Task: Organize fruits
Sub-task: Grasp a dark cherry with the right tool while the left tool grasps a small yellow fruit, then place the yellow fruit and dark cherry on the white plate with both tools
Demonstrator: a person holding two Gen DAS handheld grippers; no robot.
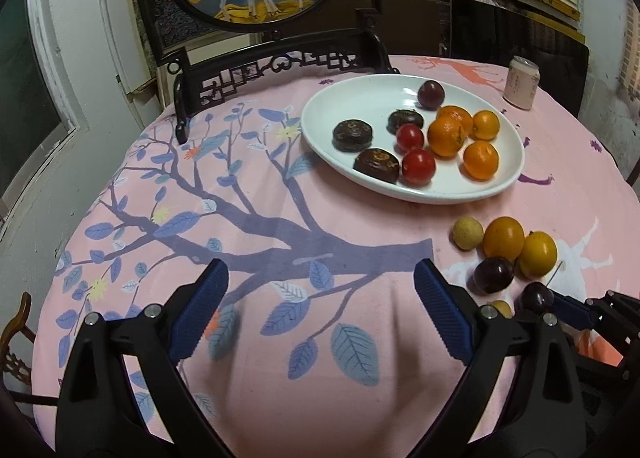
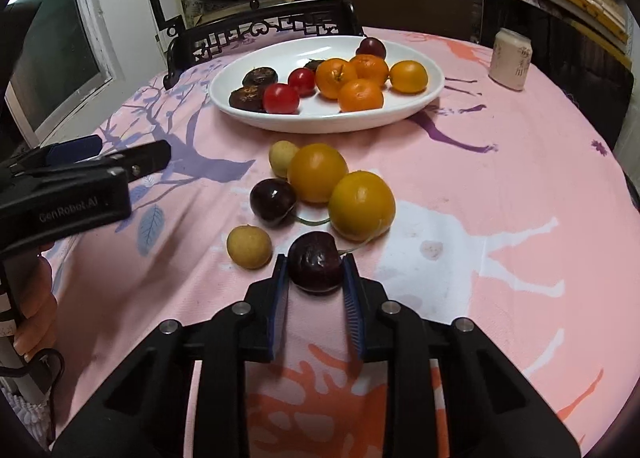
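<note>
Left wrist view: the left gripper (image 1: pixel 320 298) is held wide open over the pink tablecloth (image 1: pixel 280 398), nothing between its pads. The white plate (image 1: pixel 344 102) is seen already loaded: 4 oranges, 2 red cherry tomatoes, 3 dark flat cakes or dried fruits (type cannot be told) and 1 dark cherry at the far rim. Loose fruit is seen at lower right, partly cut off behind the gripper's own finger.

Right wrist view: the right gripper (image 2: pixel 316 270) is closed on a dark cherry (image 2: pixel 316 266), both blue pads pressed to its sides, the cherry apparently still at cloth level, near the viewer. 5 loose pieces are counted here: 2 yellow-orange fruits (image 2: pixel 318 172), 1 more dark cherry (image 2: pixel 273 201), 2 small pale yellow fruits, maybe longans (image 2: pixel 248 246). A drink can (image 2: pixel 512 58) is seen beside the plate.

Progress: judged past halfway; about 10 items plated, 6 left including the gripped cherry.

View differences: the grip itself is shown only by the right camera. The nearer longan and the gripped cherry are barely visible from the left camera. The left gripper's open span is shown clearly only by its own camera; from the right it is seen side-on.
</note>
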